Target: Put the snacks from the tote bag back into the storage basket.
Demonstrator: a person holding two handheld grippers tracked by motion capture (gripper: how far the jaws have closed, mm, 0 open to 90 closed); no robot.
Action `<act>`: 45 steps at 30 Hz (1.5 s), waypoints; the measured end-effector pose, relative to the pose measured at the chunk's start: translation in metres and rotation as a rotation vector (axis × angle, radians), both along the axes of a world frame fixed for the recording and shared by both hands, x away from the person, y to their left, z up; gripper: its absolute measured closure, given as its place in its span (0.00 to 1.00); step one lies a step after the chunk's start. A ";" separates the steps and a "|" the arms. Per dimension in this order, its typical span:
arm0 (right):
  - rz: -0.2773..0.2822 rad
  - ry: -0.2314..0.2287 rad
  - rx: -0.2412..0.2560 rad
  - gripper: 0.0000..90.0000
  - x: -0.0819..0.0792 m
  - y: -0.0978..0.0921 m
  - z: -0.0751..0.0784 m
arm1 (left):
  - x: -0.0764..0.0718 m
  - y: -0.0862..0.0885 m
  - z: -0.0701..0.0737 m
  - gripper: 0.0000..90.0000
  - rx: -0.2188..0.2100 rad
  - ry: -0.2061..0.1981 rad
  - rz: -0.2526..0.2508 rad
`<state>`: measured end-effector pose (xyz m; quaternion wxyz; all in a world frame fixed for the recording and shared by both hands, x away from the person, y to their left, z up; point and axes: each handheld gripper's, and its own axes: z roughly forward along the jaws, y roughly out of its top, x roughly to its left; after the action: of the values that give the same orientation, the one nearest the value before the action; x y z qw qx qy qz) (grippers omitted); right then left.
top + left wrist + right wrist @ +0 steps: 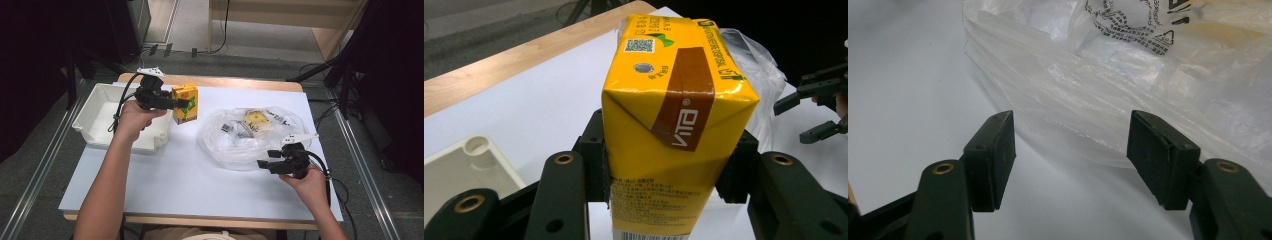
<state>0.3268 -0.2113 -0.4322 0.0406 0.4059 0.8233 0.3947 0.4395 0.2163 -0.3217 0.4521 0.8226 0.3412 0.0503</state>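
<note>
A yellow drink carton (185,103) with a brown band stands upright in the air just right of the white bin (95,118). My left gripper (183,103) is shut on the carton (670,125), its pads pressing both sides. A clear plastic bag (250,132) lies on the white table at centre right, with a yellow item (257,117) inside it. My right gripper (266,158) hovers open at the bag's near right edge, jaws pointing left. In the right gripper view the bag (1128,85) lies just beyond the open gripper (1073,150).
The white bin sits at the table's left back corner, partly over the edge. The white table sheet (175,175) spreads wide in front. A wooden table edge (240,82) runs along the back. Cables trail from both grippers.
</note>
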 end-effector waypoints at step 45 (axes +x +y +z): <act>0.006 0.010 0.001 0.41 0.001 0.002 -0.002 | 0.012 0.065 -0.001 0.58 0.006 -0.001 0.168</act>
<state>0.3274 -0.2093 -0.4340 0.0353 0.4053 0.8245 0.3932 0.4516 0.2815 -0.3227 0.4439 0.7924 0.4087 0.0896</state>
